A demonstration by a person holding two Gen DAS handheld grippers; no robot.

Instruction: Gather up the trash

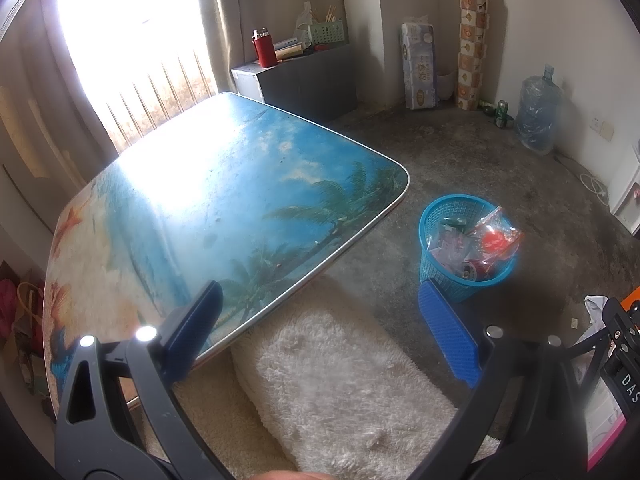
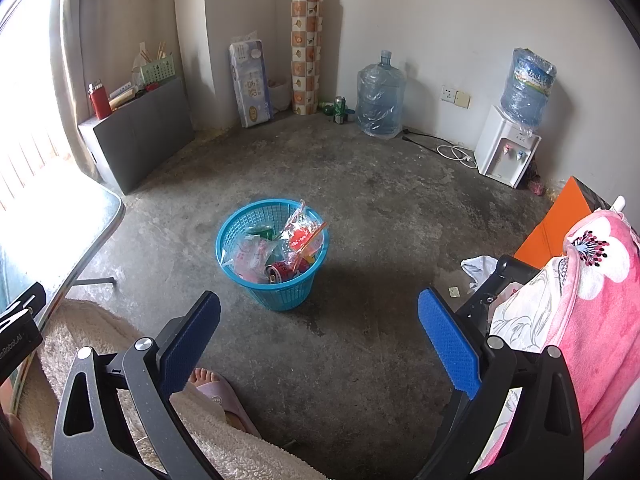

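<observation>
Standing on the bare grey concrete floor [image 2: 360, 208], well apart from both tools, is the round blue plastic lattice basket [image 2: 244, 232], which holds the collected trash. The low table with the glossy beach-and-palm print top [image 1: 224, 200] shows nothing on its surface in the left wrist view.

Inside the basket, from largest to smallest, lie a crumpled clear plastic bag with pink print [image 2: 250, 258], a clear plastic pouch with a red label [image 2: 302, 234] that stands above the rim, a red drinks can [image 2: 282, 271] on its side, and a green can [image 2: 262, 231] partly buried.

By appearance the bags are light, limp and slippery; a pinch on a bunched fold should hold better than on a flat panel. The cans look light, thin-walled and easily dented, so a hold across the middle of the body seems advisable. The basket is stiff but flexible at the lattice; the rim is the likely hold.

The left gripper [image 1: 320, 328] has its jaws spread wide and holds nothing. The right gripper [image 2: 320, 332] likewise has its jaws spread wide and holds nothing.

A crumpled white paper scrap [image 2: 478, 266] lies on the floor, near the right gripper, and may be remaining trash.
</observation>
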